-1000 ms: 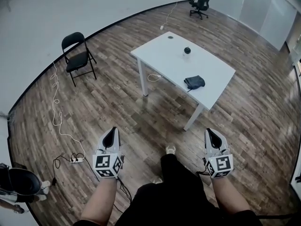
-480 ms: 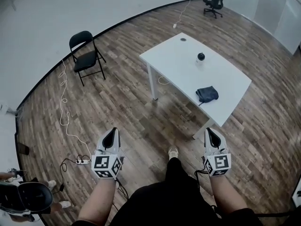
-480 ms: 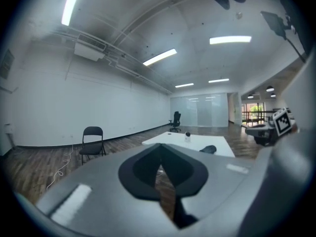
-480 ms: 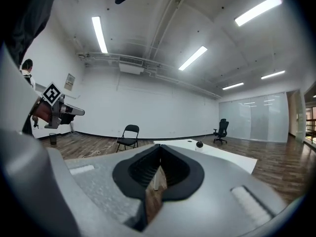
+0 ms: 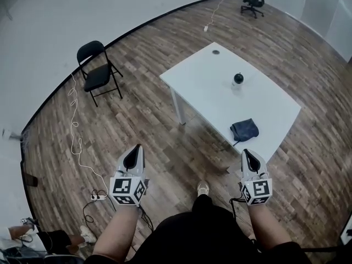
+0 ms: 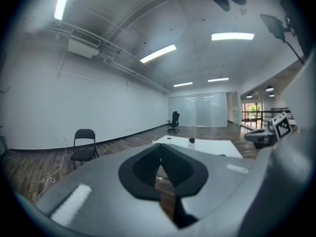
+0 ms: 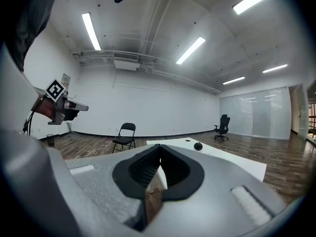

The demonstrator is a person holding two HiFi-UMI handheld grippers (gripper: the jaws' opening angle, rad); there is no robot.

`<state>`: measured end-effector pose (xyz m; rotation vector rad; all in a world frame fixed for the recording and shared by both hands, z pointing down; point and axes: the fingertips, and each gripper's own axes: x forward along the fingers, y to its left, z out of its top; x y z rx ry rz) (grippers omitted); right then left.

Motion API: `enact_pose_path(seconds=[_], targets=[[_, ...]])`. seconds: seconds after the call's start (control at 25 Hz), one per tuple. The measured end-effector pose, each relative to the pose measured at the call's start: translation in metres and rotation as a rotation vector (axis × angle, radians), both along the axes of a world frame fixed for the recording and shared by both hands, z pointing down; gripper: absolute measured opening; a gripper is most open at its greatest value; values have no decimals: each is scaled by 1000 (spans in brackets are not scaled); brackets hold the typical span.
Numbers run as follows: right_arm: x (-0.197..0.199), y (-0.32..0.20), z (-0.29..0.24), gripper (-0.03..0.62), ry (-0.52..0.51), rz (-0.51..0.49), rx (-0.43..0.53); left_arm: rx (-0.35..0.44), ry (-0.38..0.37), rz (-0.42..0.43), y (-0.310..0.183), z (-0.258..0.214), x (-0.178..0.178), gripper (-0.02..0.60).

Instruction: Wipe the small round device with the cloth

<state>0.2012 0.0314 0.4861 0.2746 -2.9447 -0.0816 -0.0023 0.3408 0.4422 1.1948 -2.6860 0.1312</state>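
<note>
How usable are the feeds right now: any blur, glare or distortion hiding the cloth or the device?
Head view: heavy fisheye bows the line under the wall, yet the cloth and small round device on the table are sharp and evenly lit. Left gripper view: dark vignette at the corners, device tiny. Right gripper view: ceiling lights blow out, no glare on the tabletop.

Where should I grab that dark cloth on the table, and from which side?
Pinch the cloth by its raised, bunched top, coming down from the table's near edge. It lies in a heap, not flat, so folds probably stand up to bite. The right gripper is nearer; its jaws are shut and must open first.
</note>
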Motion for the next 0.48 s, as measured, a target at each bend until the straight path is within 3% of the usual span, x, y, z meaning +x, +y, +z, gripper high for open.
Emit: enact_pose_path(seconds=[0.48], targets=[[-82,-60,6,2,-2,-65,-14,11,-22,-45,-58,-10,-52,8]])
